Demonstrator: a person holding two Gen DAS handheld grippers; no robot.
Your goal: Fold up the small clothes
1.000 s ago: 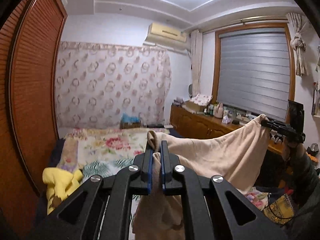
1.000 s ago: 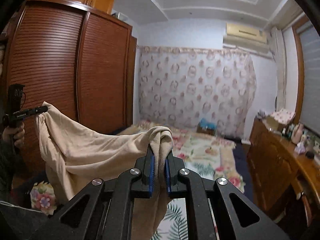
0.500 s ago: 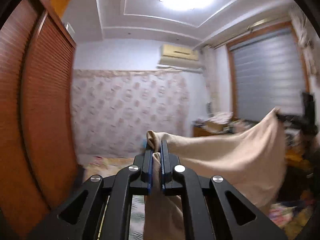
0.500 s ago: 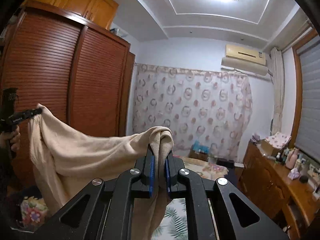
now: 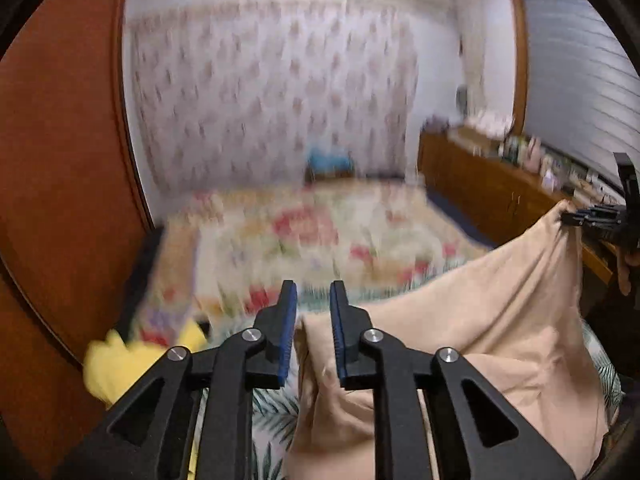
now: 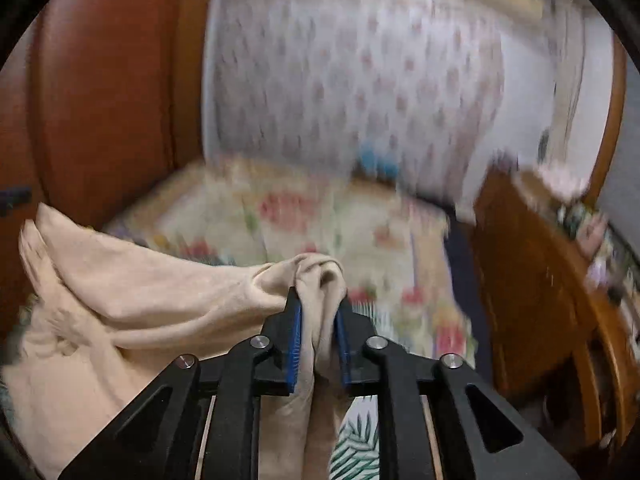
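Note:
A beige cloth (image 5: pixel 480 320) sags between my two grippers above the floral bed (image 5: pixel 320 232). My left gripper (image 5: pixel 313 292) is opening: its blue pads stand apart, and the cloth's corner lies loose low in the gap, below the tips. In the right wrist view the right gripper (image 6: pixel 318 308) is also opening. A bunched corner of the cloth (image 6: pixel 140 280) still fills the space between its pads and bulges over the tips. From the left wrist view the cloth still hangs from the right gripper (image 5: pixel 568 216) at the far right.
A red-brown wardrobe (image 5: pixel 60 160) runs along the left. A wooden dresser (image 6: pixel 532 280) with several small items on it runs along the right. A yellow garment (image 5: pixel 112 364) lies at the bed's near left corner. A patterned curtain (image 5: pixel 272 92) hangs behind the bed.
Both views swung from the ceiling down toward the bed, now blurred. The left jaws parted and the cloth's corner sank below the tips. The right jaws widened a little around their bunch.

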